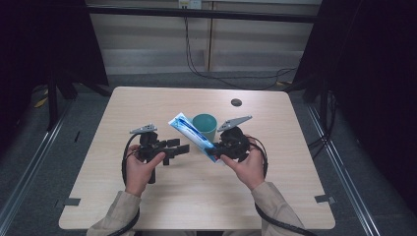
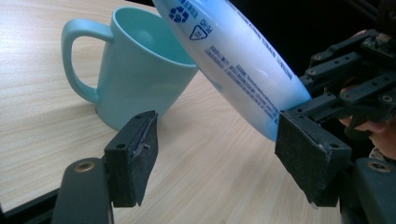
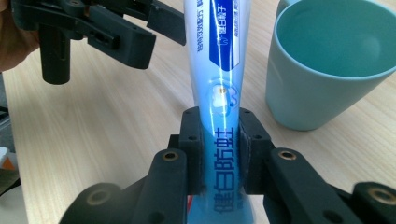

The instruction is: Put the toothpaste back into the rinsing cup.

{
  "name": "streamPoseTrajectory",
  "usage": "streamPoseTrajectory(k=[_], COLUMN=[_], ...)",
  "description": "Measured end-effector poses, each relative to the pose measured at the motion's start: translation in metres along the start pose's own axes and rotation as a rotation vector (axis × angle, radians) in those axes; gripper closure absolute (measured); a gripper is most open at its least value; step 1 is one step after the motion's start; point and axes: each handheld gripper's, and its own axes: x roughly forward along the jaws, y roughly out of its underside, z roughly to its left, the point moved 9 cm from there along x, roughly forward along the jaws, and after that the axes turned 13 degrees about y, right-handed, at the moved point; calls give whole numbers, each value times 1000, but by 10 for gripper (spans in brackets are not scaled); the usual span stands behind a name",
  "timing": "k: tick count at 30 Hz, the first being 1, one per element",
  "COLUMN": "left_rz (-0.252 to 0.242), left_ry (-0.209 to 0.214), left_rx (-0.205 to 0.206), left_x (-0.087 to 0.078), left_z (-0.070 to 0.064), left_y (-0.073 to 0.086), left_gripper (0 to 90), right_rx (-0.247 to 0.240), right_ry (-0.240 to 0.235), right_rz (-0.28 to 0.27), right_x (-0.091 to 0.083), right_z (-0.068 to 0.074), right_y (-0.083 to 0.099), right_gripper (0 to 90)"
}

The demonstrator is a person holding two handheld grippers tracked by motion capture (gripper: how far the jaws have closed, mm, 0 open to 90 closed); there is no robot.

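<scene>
A blue and white toothpaste tube (image 1: 189,131) is clamped near its lower end by my right gripper (image 1: 214,151), and its flat end slants up and left beside the teal mug (image 1: 205,126). In the right gripper view the jaws press both sides of the tube (image 3: 219,88), with the mug (image 3: 327,65) at the right. My left gripper (image 1: 178,147) is open and empty, just left of the tube. Its view shows the tube's white back (image 2: 233,60) slanting above the gap between its pads (image 2: 133,156), and the mug (image 2: 135,65) standing upright behind.
The mug stands near the middle of a light wooden table (image 1: 147,103). A small dark round disc (image 1: 236,102) lies toward the far edge. Cables trail on the floor behind the table.
</scene>
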Motion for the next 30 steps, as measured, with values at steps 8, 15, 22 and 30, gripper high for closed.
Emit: streamPoseTrajectory(k=[8, 15, 22, 30], left_rz=[-32, -64, -95, -126], left_ry=[9, 23, 32, 20], left_rx=[-27, -44, -83, -110], left_x=[2, 5, 8, 9], left_z=[2, -1, -3, -2], left_y=[-5, -11, -15, -21], left_gripper=[301, 312, 349, 382], right_rx=[-7, -6, -9, -1], right_ry=[-3, -15, -32, -34], right_rz=[3, -3, -11, -29], right_x=[2, 4, 10, 12], right_z=[3, 8, 13, 13], right_y=[1, -1, 1, -2], right_gripper=[750, 749, 749, 746])
